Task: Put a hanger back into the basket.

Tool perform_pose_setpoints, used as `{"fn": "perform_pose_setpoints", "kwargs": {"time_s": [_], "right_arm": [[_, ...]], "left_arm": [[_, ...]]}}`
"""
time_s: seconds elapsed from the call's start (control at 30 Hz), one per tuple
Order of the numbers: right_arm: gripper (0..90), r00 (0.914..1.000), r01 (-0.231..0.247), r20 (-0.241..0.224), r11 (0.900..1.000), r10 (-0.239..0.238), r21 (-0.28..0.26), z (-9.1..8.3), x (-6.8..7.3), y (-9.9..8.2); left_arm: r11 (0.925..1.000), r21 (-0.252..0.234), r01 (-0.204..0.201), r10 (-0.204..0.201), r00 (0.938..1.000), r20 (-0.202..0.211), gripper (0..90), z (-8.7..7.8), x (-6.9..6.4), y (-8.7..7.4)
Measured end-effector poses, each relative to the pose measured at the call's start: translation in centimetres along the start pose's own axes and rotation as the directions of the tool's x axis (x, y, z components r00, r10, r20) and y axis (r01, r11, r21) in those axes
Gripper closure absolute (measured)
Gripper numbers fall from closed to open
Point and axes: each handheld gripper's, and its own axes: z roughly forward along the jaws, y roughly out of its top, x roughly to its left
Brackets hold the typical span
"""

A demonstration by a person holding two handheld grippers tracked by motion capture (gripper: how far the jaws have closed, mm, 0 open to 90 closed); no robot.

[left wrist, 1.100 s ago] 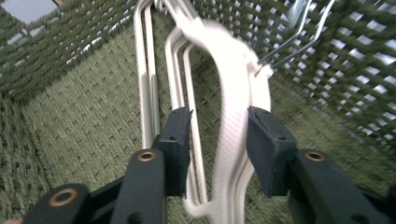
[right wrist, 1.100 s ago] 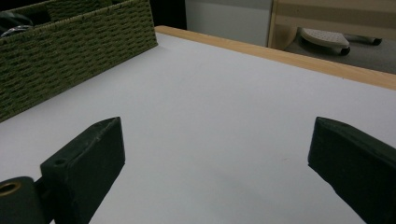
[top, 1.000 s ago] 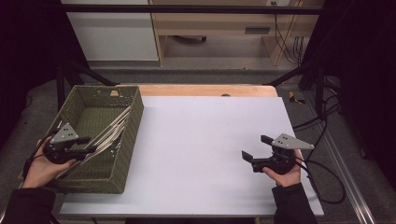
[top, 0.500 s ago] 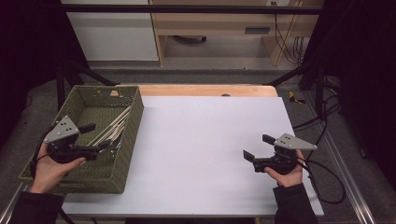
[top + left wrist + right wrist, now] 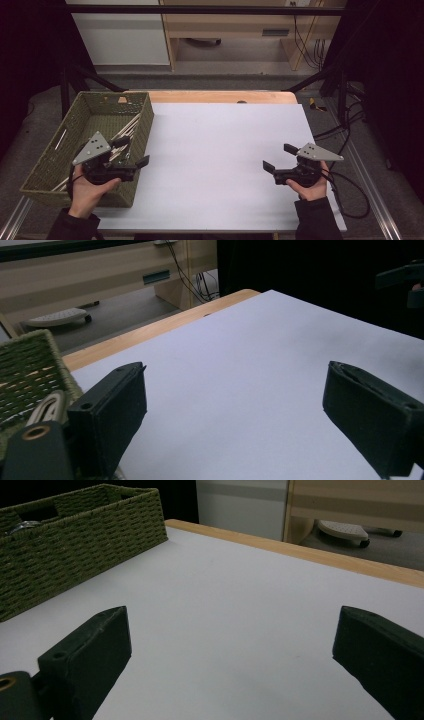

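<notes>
Both grippers empty at the table

Your left gripper hung over the basket's right wall, jaws just spread wide, nothing between; the sticks lay inside. Your right gripper hovered above the white tabletop, jaws apart.

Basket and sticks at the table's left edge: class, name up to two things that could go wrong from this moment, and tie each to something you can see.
1. The left gripper has just been opening, nothing between its fingers, right beside the basket wall; a careless sweep might bump or shift the basket.
2. The sticks lean against the basket's right wall, tips near the rim; a knock could spill them onto the white table.
</notes>
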Motion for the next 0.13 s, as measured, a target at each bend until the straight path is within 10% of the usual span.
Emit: {"fn": "perform_pose_setpoints", "kwargs": {"time_s": [0.13], "right_arm": [[3.0,1.0,-0.006,0.004,1.0,0.006,-0.005,-0.13,-0.06,0.02]], "left_arm": [[0.9997,-0.004,0.023,-0.023,0.9996,0.016,10.9,0.98,-0.58,-0.54]]}}
